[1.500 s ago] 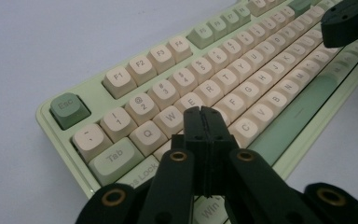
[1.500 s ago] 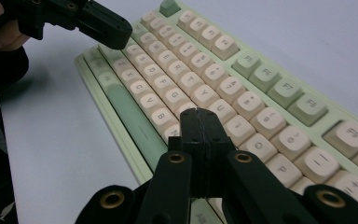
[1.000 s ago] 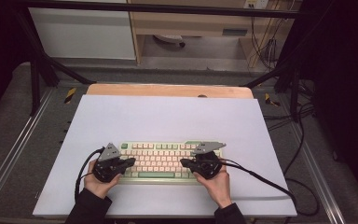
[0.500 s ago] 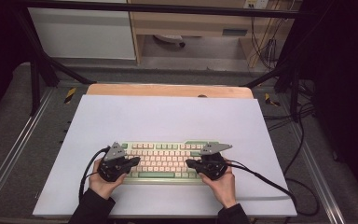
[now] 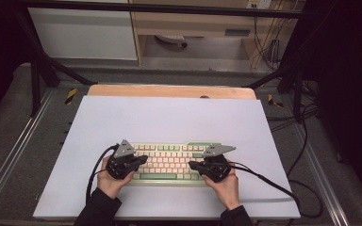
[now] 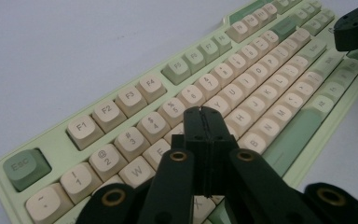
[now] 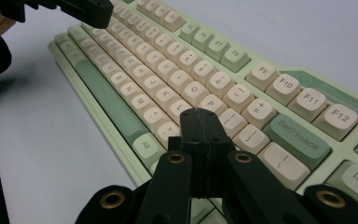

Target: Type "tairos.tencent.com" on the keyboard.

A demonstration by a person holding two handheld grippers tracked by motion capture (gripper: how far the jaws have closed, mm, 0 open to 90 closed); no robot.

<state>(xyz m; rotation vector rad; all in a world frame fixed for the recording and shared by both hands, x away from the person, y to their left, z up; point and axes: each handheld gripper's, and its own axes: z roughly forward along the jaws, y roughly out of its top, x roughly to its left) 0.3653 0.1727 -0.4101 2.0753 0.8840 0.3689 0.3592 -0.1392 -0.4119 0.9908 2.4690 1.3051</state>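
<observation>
While poised over keyboard point(image 5: 169, 160) | left gripper point(image 6: 204, 114) jaws closed, empty | right gripper point(image 7: 199, 116) jaws closed, empty

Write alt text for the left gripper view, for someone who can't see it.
Closed black tongs hover low over the left half of a pale green keyboard with cream keys, their tips above the letter rows below the number keys. A green Esc key sits at the near corner, and the keyboard lies on a white table.
</observation>
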